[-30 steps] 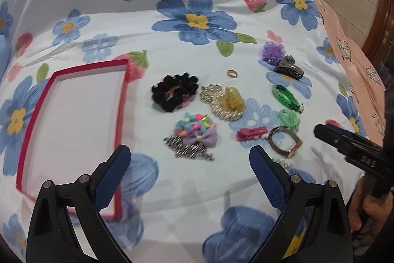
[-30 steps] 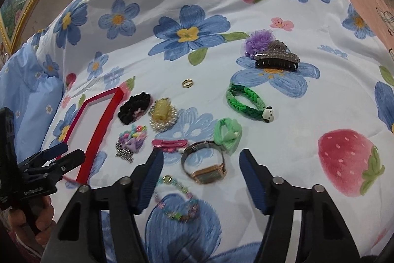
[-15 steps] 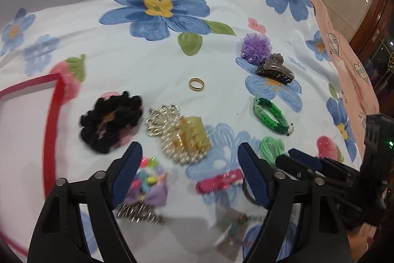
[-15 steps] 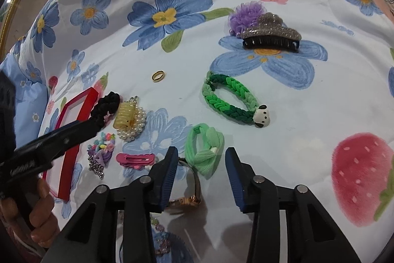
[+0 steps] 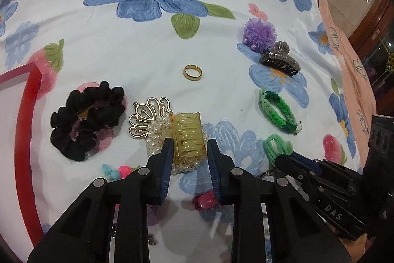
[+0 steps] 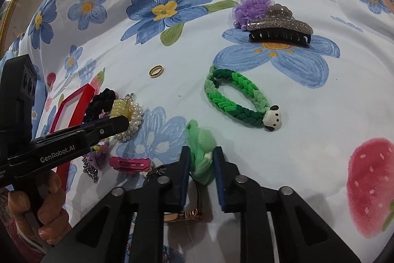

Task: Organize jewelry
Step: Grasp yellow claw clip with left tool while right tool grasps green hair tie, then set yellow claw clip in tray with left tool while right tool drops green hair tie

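My right gripper [image 6: 202, 159] hides most of a gold-toned watch [image 6: 183, 215]; its jaws, just closing, pinch a soft green scrunchie [image 6: 200, 147]. My left gripper [image 5: 188, 152], jaws just closing, clamps a ribbed translucent yellow claw clip [image 5: 188, 134] on pearl beads [image 5: 154, 137].
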